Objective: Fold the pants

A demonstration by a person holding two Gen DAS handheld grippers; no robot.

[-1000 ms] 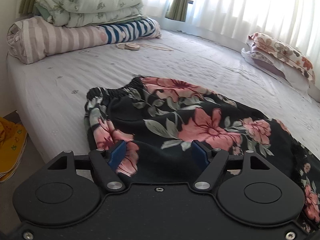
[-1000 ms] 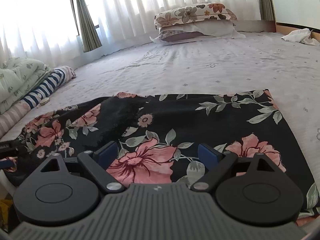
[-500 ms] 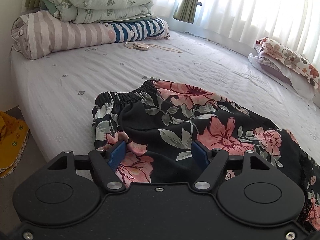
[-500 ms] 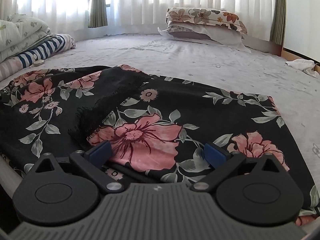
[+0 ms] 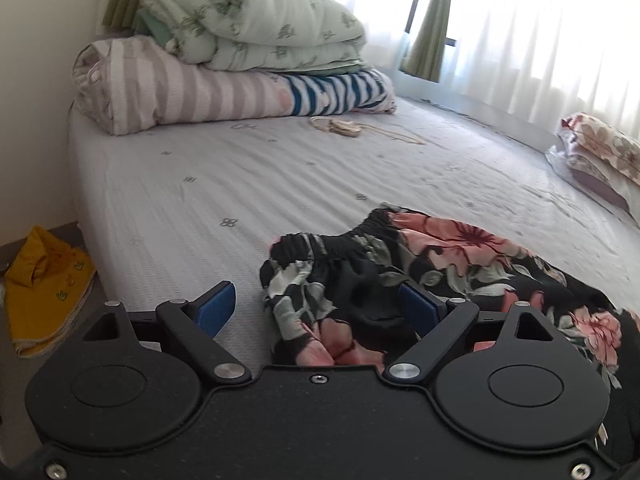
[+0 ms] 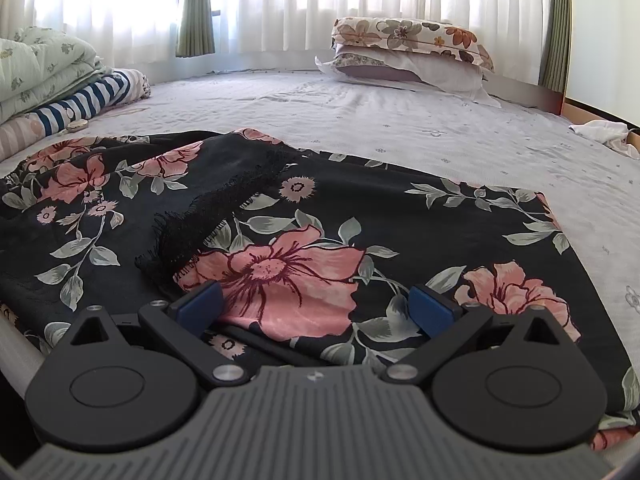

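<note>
Both the left hand-held gripper [image 5: 316,310] and right hand-held gripper [image 6: 316,304] gape wide over the floral pants [image 6: 360,220] on the bed [image 5: 240,184], gripping nothing

A wide bed [image 5: 248,184] with a pale patterned sheet fills the room. At its far left corner, folded quilts [image 5: 248,28] sit on a striped rolled blanket [image 5: 184,92] against a cream wall [image 5: 44,80]. Bright daylight comes through white sheer curtains [image 6: 300,4] with green drapes [image 6: 194,8] between them. 2 floral pillows [image 6: 408,46] are stacked below the window. A yellow cloth [image 5: 44,284] lies on the floor.
</note>
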